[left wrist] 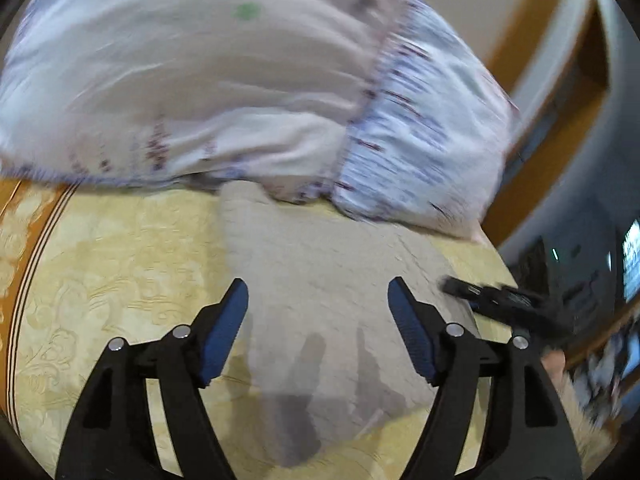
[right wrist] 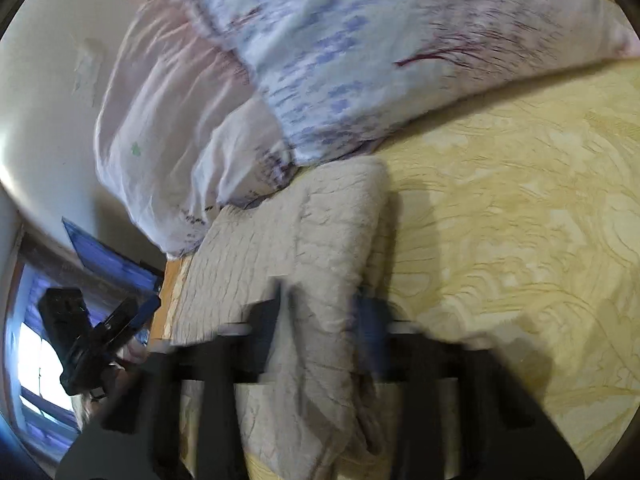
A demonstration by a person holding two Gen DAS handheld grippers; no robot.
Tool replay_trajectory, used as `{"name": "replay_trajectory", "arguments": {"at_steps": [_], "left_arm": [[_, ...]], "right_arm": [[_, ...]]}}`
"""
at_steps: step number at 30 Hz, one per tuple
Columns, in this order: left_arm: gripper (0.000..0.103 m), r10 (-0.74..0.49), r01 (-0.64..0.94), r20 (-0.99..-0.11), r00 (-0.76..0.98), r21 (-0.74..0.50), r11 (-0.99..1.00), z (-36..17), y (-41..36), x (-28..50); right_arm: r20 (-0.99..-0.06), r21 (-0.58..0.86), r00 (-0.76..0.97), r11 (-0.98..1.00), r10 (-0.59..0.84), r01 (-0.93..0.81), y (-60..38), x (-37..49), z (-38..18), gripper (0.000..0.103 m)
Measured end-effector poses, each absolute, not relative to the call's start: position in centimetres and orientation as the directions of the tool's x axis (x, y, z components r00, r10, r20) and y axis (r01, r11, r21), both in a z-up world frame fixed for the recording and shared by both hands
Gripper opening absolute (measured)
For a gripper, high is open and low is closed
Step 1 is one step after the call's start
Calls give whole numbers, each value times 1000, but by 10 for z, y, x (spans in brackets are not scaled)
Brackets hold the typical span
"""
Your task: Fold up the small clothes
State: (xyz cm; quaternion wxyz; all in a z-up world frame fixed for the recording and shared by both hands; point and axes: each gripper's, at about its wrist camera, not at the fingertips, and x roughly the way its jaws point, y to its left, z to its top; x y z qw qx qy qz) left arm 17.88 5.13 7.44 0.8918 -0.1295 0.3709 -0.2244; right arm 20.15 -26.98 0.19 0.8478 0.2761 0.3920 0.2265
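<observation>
The beige quilted cloth garment (left wrist: 320,300) lies on the bed, on a pale yellow embossed bedspread (left wrist: 120,272), with its far end just short of the pillows. In the right wrist view the same garment (right wrist: 280,248) appears folded over on itself, with a thick rounded fold along its right side and several layers visible at the near end.

Left claw (left wrist: 318,308): the two black arms with blue pads (left wrist: 228,336) are spread wide apart above the garment. Nothing lies between the pads. Their shadows fall on the cloth directly below.

Right claw (right wrist: 324,320): this view is heavily motion-blurred. The two black fingers sit on either side of the raised fold of the garment, and cloth lies between them. Whether the fingers press on the cloth cannot be told through the blur.

Each claw is visible from the other camera. The right claw (left wrist: 500,300) shows as a dark blurred shape at the right edge of the bed. The left claw (right wrist: 116,324) shows at the left side, beyond the bed edge.

Two pillows lie at the far end of the bed. The large white pillow with small purple print (left wrist: 180,80) lies along the head of the bed. The white pillow with blue and purple streaked print (left wrist: 432,132) lies beside it, and the two overlap. An orange striped border (left wrist: 36,240) runs along the left edge of the bedspread.
</observation>
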Motion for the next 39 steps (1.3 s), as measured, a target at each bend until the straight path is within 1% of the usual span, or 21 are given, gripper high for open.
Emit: {"name": "replay_trajectory", "arguments": {"at_steps": [1,2,5,8,12,13,14,16,18,19,21,23,25,27,29,32,35,37,38,39], "left_arm": [[74,-504,326,-608,614,-387,863,75,45,177],[75,-511,350,-614,601,-372,859,74,36,175],[76,-501,376,-631,592,-334,864,71,20,175],[76,-478,372,-666,572,-309,875,61,12,177],[76,-452,364,-711,539,-288,886,46,3,186],[77,-442,358,-719,537,-280,891,43,2,187],[80,-437,354,-721,538,-277,893,41,2,188],[81,-427,349,-721,546,-268,898,38,-1,189],[81,-413,340,-715,564,-255,905,41,-1,184],[81,-409,334,-706,578,-253,908,44,1,180],[81,-389,320,-687,614,-234,918,52,6,166],[81,-321,285,-671,668,-168,944,58,11,152],[81,-236,244,-677,697,-87,966,57,13,142],[81,-183,220,-703,688,-38,975,50,15,140],[81,-156,210,-730,665,-18,978,41,14,141],[81,-122,189,-777,618,-4,982,23,12,148],[85,-116,163,-797,593,-22,986,13,13,156],[85,-129,149,-794,594,-49,988,13,16,156],[85,-140,145,-789,598,-66,987,14,18,152],[85,-155,147,-778,609,-81,986,17,21,146]], "right_arm": [[-542,617,612,767,576,-176,-268,199,6,10],[-542,590,635,787,551,-180,-268,197,10,10],[-543,565,668,810,509,-157,-273,200,15,9],[-605,530,652,842,456,-97,-274,210,0,9],[-652,507,630,860,422,-50,-273,219,-15,9],[-661,493,628,868,411,-50,-272,220,-15,9],[-670,472,626,880,398,-54,-270,220,-13,10],[-685,403,640,913,348,-64,-264,216,-5,16],[-671,342,680,937,296,-70,-260,202,7,28],[-658,321,700,944,279,-75,-260,193,13,30],[-609,302,739,946,288,-120,-257,170,27,30],[-574,286,755,942,317,-178,-250,151,35,30],[-566,257,747,935,349,-243,-238,133,37,30],[-595,223,726,938,346,-265,-226,129,33,30],[-634,180,706,948,315,-262,-216,131,24,30],[-734,78,647,972,207,-223,-204,142,-2,33],[-721,-29,683,979,119,-202,-191,137,-6,35],[-709,-49,698,981,99,-189,-189,132,-3,36],[-696,-22,709,983,117,-183,-193,129,0,42],[-677,22,721,983,147,-180,-199,123,4,57]]}}
